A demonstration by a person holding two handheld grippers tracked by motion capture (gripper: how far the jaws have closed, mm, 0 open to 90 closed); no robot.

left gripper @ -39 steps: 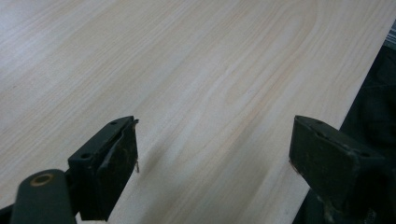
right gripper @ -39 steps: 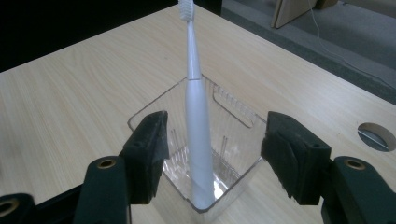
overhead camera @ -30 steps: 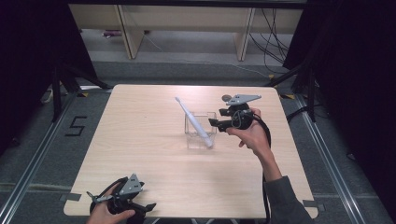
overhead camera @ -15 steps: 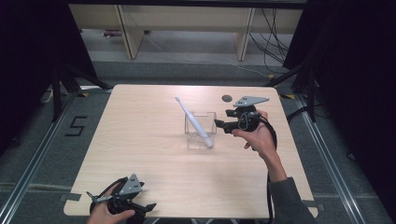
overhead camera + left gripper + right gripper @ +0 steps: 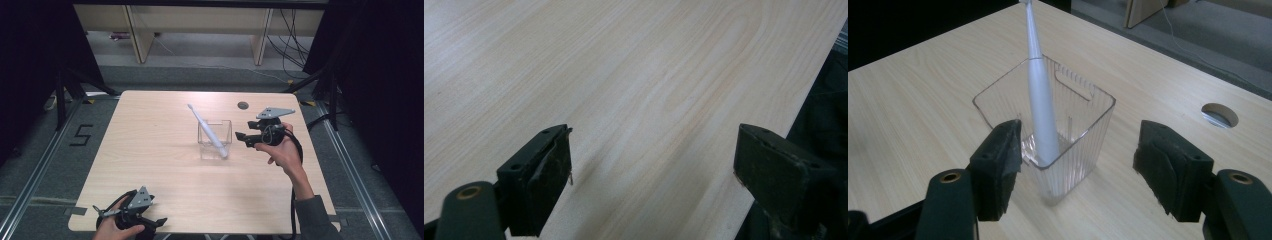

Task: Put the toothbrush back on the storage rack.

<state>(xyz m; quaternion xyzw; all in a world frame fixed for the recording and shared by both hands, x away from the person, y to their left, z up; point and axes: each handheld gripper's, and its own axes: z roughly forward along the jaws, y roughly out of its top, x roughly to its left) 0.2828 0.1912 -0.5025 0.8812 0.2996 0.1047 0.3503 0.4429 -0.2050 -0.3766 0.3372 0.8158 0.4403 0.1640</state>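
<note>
A clear ribbed plastic cup (image 5: 225,131) stands near the middle of the wooden table (image 5: 150,150). A white electric toothbrush (image 5: 207,131) leans in it, head up toward the far left. My right gripper (image 5: 241,137) hovers just right of the cup, apart from it. Its jaws have just been opening and stand open with nothing pressed between them. In the right gripper view the cup (image 5: 1083,130) and toothbrush (image 5: 1040,115) sit just beyond the right gripper (image 5: 1080,135). My left gripper (image 5: 156,216) rests at the table's near left edge, open. The left gripper (image 5: 654,145) holds nothing.
A round cable hole (image 5: 243,105) lies in the table's far right part, also in the right gripper view (image 5: 1219,114). Wooden shelving (image 5: 200,30) stands beyond the table on grey floor. The table's near edge (image 5: 794,115) runs close beside the left gripper.
My right gripper has drawn back to the right, away from the cup, with its jaws a little wider. The toothbrush stays in the cup. The left gripper has not moved.
</note>
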